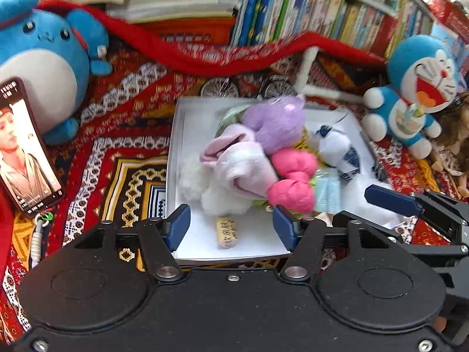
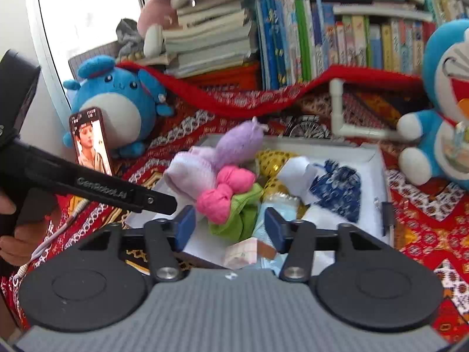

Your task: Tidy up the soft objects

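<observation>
So the white box [image 1: 187, 152] sits on the red patterned blanket [image 1: 123, 123], and basically all the soft stuff is piled inside it. Purple plush [image 1: 275, 120] is at the far side of the box, pale pink sock bundle [image 1: 237, 164] w/ white fluff just beside it, hot pink knotted bundle [image 1: 293, 179] in the middle touching the sock. Green cloth [image 2: 243, 214] is tucked under the pink one, gold sequin thing [image 2: 272, 158] and a blue-white pouch [image 2: 337, 190] are toward the box's right side.

Left gripper [image 1: 231, 228] hangs over the near edge of the box, jaws apart, nothing btwn them. Right gripper [image 2: 230, 226] same deal, jaws apart over the near side, not clamped on anything.

Round blue plush [image 1: 44, 58] and a phone [image 1: 23, 146] sit left of the box, Doraemon plush [image 1: 416, 94] right of it, books [image 2: 322, 38] behind.
</observation>
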Action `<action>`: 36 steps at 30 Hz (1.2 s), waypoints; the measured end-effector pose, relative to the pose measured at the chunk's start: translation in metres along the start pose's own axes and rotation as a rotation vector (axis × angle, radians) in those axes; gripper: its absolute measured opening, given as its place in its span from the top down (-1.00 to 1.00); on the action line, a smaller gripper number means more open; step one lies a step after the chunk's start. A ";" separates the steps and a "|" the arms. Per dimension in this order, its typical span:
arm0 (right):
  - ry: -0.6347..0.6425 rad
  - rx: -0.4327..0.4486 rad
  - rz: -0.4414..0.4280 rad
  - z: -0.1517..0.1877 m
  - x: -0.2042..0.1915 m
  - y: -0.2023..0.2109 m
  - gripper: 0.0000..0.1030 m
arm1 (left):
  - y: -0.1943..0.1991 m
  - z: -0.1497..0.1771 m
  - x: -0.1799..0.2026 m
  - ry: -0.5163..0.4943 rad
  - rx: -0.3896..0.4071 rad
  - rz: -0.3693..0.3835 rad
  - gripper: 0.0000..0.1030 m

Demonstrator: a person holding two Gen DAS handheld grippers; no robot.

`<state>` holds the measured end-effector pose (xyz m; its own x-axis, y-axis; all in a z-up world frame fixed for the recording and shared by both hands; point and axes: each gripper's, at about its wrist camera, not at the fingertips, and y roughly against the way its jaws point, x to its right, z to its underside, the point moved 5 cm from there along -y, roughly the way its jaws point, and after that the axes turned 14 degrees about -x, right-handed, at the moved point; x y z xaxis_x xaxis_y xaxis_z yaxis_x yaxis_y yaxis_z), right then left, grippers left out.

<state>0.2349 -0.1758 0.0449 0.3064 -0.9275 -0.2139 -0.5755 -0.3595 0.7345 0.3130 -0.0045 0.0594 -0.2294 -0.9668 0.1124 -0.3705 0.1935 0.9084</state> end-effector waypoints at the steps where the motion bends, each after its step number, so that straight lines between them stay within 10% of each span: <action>1: 0.000 0.015 0.005 0.000 0.000 0.005 -0.46 | 0.005 0.002 0.002 -0.003 0.014 0.001 -0.29; 15: -0.024 0.171 0.049 0.010 0.008 0.067 -1.00 | 0.057 0.036 0.031 -0.058 0.178 -0.007 -0.60; 36: -0.030 0.351 0.176 0.064 0.012 0.139 -1.00 | 0.095 0.123 0.059 -0.080 0.373 -0.018 -0.86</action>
<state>0.1098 -0.2429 0.1028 0.1609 -0.9788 -0.1266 -0.8433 -0.2029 0.4977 0.1534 -0.0223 0.1031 -0.2840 -0.9574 0.0526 -0.6738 0.2384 0.6994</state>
